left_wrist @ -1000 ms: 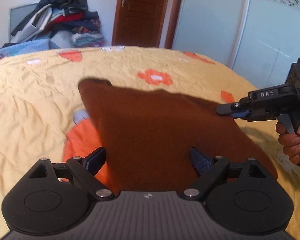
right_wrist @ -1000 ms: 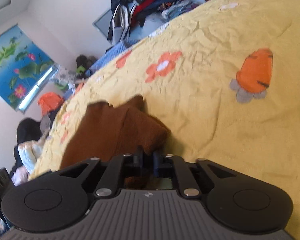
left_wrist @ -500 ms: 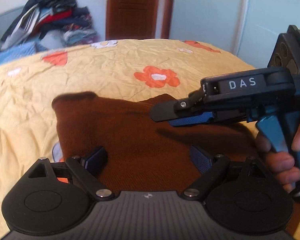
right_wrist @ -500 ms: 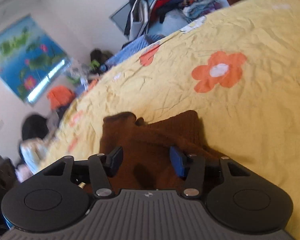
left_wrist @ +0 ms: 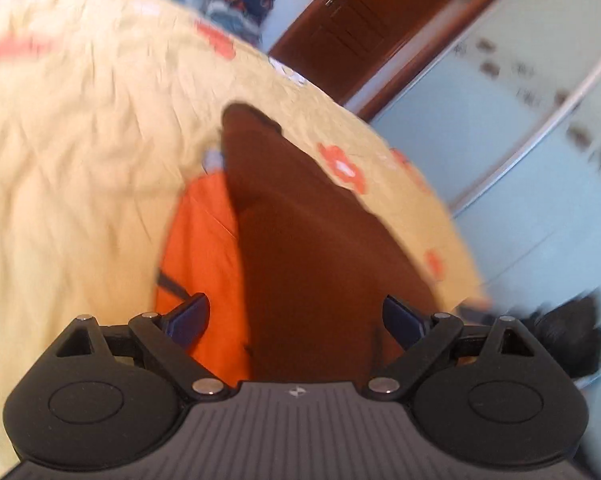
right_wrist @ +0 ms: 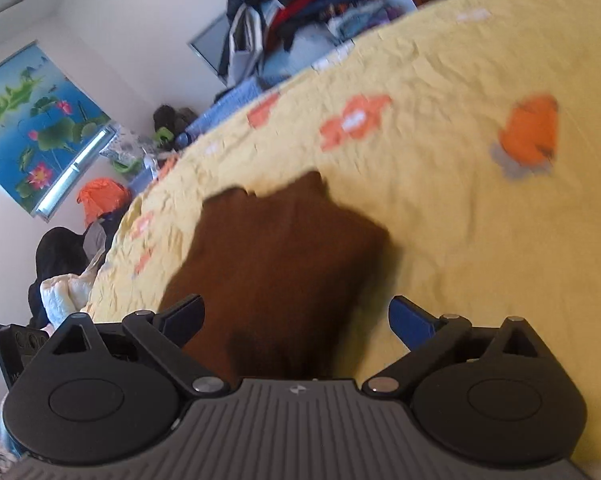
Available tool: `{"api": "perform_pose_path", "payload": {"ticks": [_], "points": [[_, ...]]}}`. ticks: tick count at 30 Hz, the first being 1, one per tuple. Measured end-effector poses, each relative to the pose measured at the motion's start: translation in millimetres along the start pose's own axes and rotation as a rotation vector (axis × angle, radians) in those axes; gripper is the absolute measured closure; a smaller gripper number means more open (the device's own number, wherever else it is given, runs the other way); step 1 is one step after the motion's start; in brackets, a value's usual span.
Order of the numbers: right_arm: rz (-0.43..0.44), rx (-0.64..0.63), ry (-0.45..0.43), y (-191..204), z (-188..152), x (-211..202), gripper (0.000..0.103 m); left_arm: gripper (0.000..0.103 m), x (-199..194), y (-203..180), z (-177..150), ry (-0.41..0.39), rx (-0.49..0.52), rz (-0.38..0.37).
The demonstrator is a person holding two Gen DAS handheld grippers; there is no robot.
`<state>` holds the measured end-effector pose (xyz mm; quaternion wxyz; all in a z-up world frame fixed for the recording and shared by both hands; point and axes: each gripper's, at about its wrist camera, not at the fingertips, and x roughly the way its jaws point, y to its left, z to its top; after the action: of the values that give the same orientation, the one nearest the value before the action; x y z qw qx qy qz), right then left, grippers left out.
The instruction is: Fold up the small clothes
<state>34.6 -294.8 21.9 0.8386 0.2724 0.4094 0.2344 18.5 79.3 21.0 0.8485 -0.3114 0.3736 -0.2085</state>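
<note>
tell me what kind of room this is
Most likely a bedroom in a home. The brown garment lies on a bed with a yellow flowered sheet, clothes are piled against the far wall, and a wooden door stands beside a sliding wardrobe.

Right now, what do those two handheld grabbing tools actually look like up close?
Both look alike. The left gripper and right gripper each have a grey ribbed body with a small white logo, two round black discs, black linkage arms with silver pins, and short dark blue fingers. No cables or sleeves show.
</note>
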Motion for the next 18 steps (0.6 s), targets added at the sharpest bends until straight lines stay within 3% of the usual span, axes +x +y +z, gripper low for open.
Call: {"api": "perform_pose_path", "payload": {"ticks": [2,3,4,5,6,8,10,12,14,16,17,18], "points": [[0.064,0.013,0.014,0,-9,3,0.005,0.009,12,4,-1,0.064,-0.103,-0.11],[0.088,0.011,0.026,3,-11,5,0.008,0.01,18,-1,-2,0.069,-0.085,-0.103],[0.098,0.012,0.048,5,-12,9,0.02,0.011,22,-7,-3,0.073,-0.057,-0.086],[0.087,0.007,0.065,6,-13,12,0.046,0.037,25,-12,-4,0.083,-0.042,-0.068],[0.08,-0.006,0.082,7,-15,13,0.058,0.058,27,-16,-5,0.105,-0.039,-0.042],[0.096,-0.047,0.076,11,-19,5,0.065,0.064,22,-19,-7,0.12,-0.016,-0.012],[0.114,-0.074,0.085,15,-25,-7,0.065,0.064,13,-22,-13,0.142,0.041,-0.002],[0.103,-0.086,0.096,13,-34,-8,0.065,0.064,8,-28,-23,0.124,0.163,0.043],[0.099,-0.091,0.072,10,-39,-7,0.06,0.053,4,-37,-34,0.083,0.243,0.095],[0.102,-0.039,0.056,7,-33,-12,0.036,0.036,-9,-53,-40,0.015,0.333,0.206],[0.079,-0.025,0.011,7,-25,-19,0.029,0.03,-16,-64,-46,-0.041,0.392,0.266],[0.058,-0.021,-0.068,7,-18,-30,0.023,0.03,-23,-73,-52,-0.096,0.451,0.305]]}}
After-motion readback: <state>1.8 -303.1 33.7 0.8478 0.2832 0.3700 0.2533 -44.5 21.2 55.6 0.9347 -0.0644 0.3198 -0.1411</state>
